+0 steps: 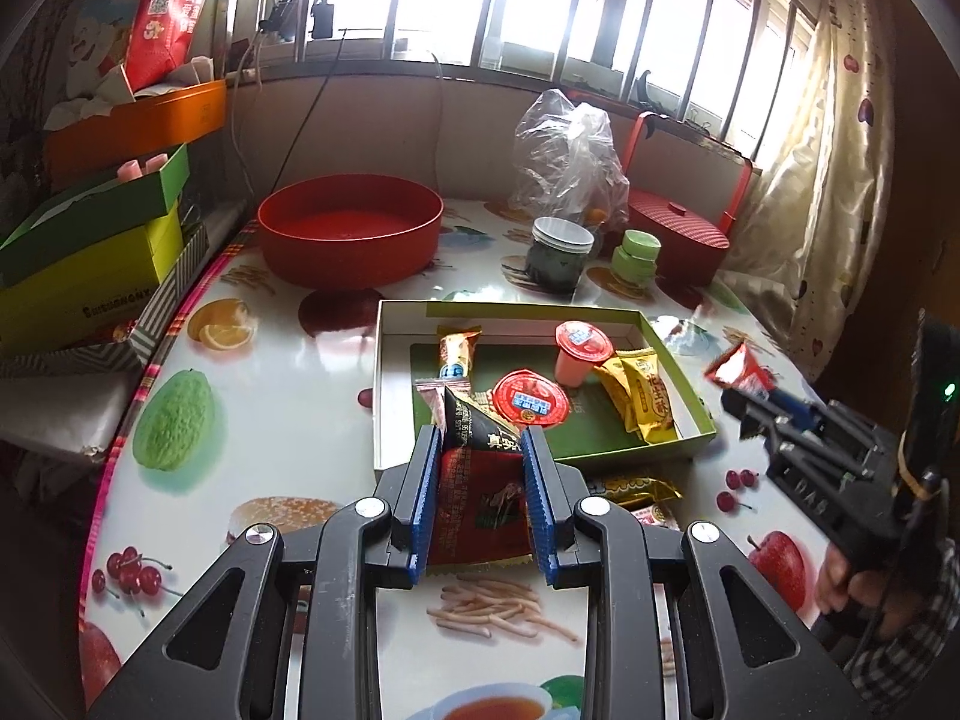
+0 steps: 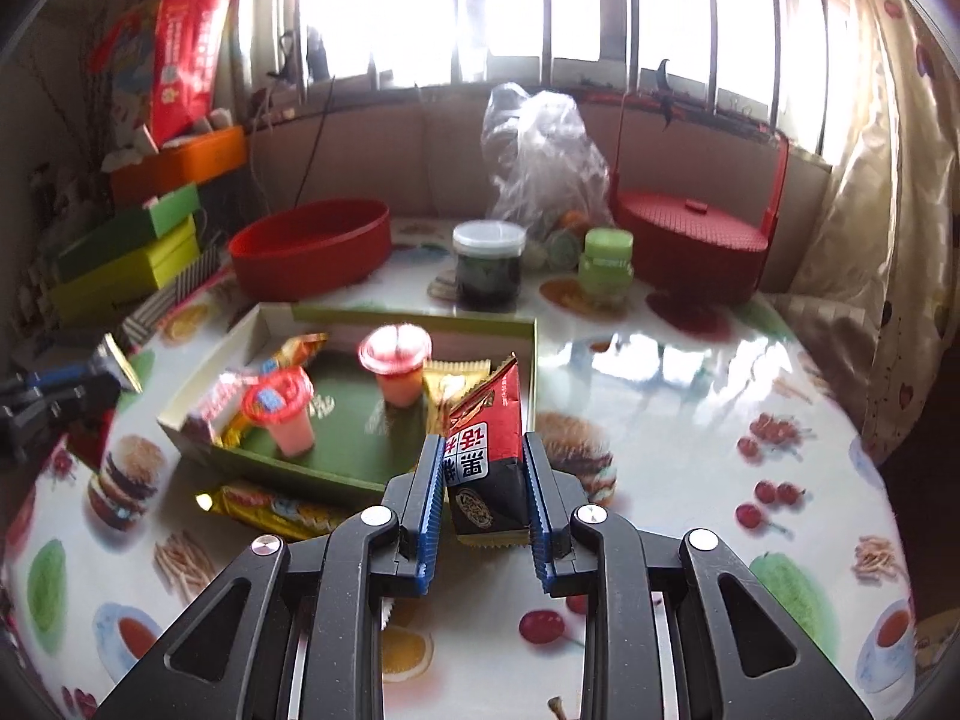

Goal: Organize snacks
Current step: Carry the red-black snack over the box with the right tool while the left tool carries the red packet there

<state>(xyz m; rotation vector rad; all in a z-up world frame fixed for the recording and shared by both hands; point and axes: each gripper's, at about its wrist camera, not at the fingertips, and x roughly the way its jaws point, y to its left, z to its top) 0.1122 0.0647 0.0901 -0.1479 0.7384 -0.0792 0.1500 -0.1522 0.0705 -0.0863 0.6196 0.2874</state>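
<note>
A green-lined shallow box (image 1: pixel 702 438) (image 2: pixel 528 330) on the table holds two pink jelly cups (image 1: pixel 582 351) (image 2: pixel 399 366), yellow snack packets (image 1: pixel 645 396) and a wrapped bar (image 1: pixel 456 351). My left gripper (image 1: pixel 480 462) is shut on a red and black snack packet (image 1: pixel 480 498), held over the box's near edge. My right gripper (image 2: pixel 483 468) is shut on another red and black snack packet (image 2: pixel 486 450), held beside the box's right front corner; it also shows in the left wrist view (image 1: pixel 744 381). A yellow packet (image 1: pixel 636 489) (image 2: pixel 270 504) lies on the table outside the box.
A red round basin (image 1: pixel 351 234) (image 2: pixel 312 246), a dark jar (image 1: pixel 558 255), a green jar (image 1: pixel 636 255), a clear plastic bag (image 1: pixel 567 156) and a red lidded basket (image 1: pixel 678 234) stand at the back. Stacked green and orange boxes (image 1: pixel 90 240) are at left. A curtain (image 1: pixel 834 180) hangs right.
</note>
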